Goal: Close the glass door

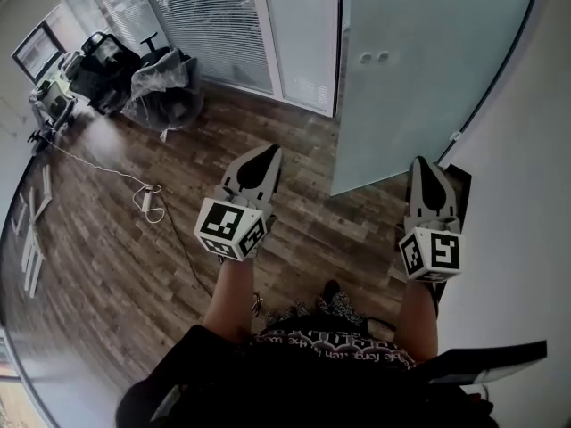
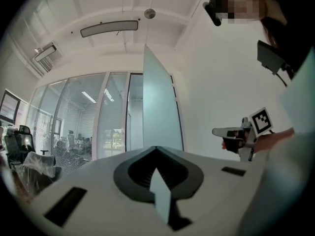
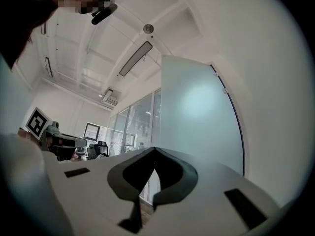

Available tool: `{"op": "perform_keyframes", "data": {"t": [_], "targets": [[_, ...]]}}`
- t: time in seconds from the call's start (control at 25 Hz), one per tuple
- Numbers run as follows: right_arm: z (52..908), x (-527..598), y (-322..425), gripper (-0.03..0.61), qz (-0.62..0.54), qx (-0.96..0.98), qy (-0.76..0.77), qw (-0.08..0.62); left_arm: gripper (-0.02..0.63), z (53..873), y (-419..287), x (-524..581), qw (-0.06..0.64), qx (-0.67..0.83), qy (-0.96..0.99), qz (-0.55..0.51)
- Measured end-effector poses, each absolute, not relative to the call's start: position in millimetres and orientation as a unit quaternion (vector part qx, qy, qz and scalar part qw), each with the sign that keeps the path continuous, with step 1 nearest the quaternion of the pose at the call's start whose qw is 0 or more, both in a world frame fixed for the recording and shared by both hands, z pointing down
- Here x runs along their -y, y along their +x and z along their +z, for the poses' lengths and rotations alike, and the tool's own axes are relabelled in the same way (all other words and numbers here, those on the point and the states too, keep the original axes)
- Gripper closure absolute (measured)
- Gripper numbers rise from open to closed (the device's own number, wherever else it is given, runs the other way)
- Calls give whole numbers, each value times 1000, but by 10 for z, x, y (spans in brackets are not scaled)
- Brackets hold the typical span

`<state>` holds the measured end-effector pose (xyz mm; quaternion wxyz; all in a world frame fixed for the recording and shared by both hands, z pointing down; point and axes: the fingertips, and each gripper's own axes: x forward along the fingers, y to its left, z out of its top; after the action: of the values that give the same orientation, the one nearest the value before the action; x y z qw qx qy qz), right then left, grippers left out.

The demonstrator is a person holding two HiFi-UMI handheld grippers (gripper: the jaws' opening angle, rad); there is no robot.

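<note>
The frosted glass door (image 1: 419, 69) stands open ahead of me at the right, its panel angled toward the white wall, with two small round fittings near its far part. It also fills the middle of the left gripper view as the door (image 2: 160, 107) and the right half of the right gripper view as the door (image 3: 202, 117). My left gripper (image 1: 265, 154) is shut and empty, over the wooden floor to the left of the door's edge. My right gripper (image 1: 426, 169) is shut and empty too, just short of the door's near bottom edge. Neither touches the door.
A glass partition with blinds (image 1: 214, 25) runs along the back. Plastic-covered office chairs (image 1: 152, 83) and a monitor (image 1: 40, 52) stand at the far left. A cable with a power strip (image 1: 147, 199) lies on the wooden floor. The white wall (image 1: 526, 194) is close on the right.
</note>
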<state>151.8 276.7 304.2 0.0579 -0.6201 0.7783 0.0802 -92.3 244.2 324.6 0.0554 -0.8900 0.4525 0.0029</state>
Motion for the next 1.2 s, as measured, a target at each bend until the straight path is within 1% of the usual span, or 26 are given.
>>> {"op": "perform_keyframes", "data": {"t": [0.32, 0.64, 1.2], "targets": [[3132, -2002, 1705, 575, 74, -797, -596, 62, 612, 3217, -774, -1838, 64, -481, -875, 1], [3205, -1406, 1735, 575, 59, -804, -589, 58, 612, 3273, -820, -1343, 58, -499, -865, -4], [3292, 3, 1685, 575, 51, -785, -616, 41, 612, 3130, -772, 262, 69, -463, -884, 8]]}}
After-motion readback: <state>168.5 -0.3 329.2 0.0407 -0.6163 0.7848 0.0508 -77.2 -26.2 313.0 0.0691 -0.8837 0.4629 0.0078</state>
